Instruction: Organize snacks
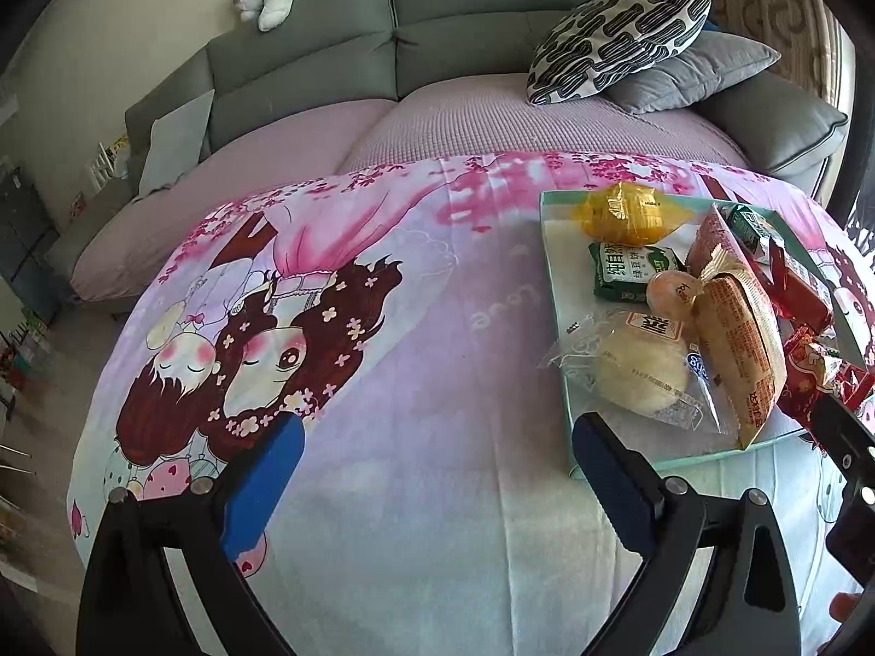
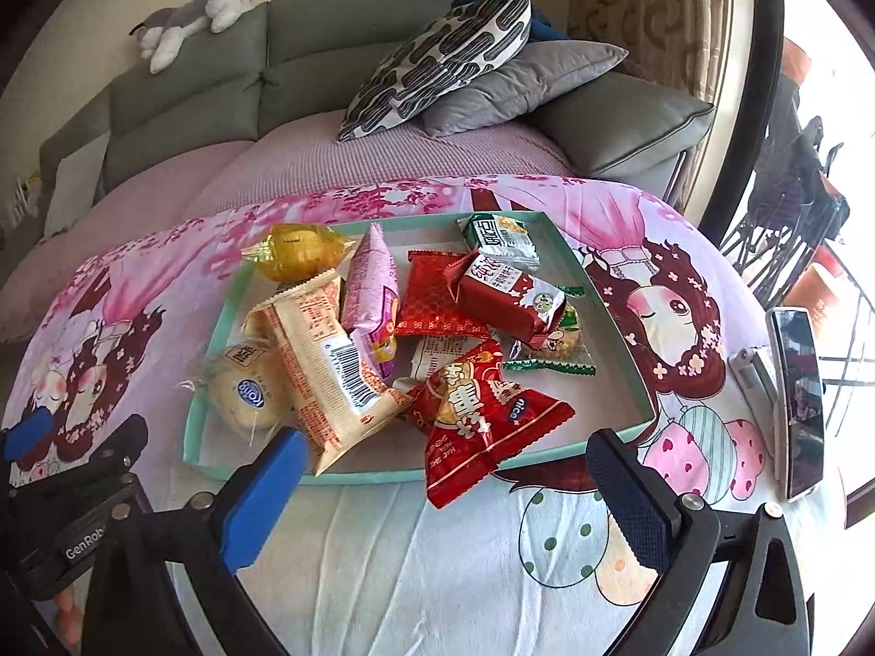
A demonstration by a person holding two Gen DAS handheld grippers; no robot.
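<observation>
I saw snack packets piled in the teal tray (image 2: 612, 295) on the bench; the red packet (image 2: 481, 421) read "nice" (other print illegible). Both grippers' jaws stood apart, empty.

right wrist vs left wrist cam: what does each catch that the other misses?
Right wrist only: a phone propped on the right of the table, the pink packet, and the whole teal tray.

Left wrist only: the cartoon cloth left of the tray, bare of snacks, and a round orange-wrapped snack.

Both: yellow-wrapped cake, round pastry in clear wrap, grey sofa, plush dog, patterned pillow. Left gripper and right gripper both stand open, empty.
</observation>
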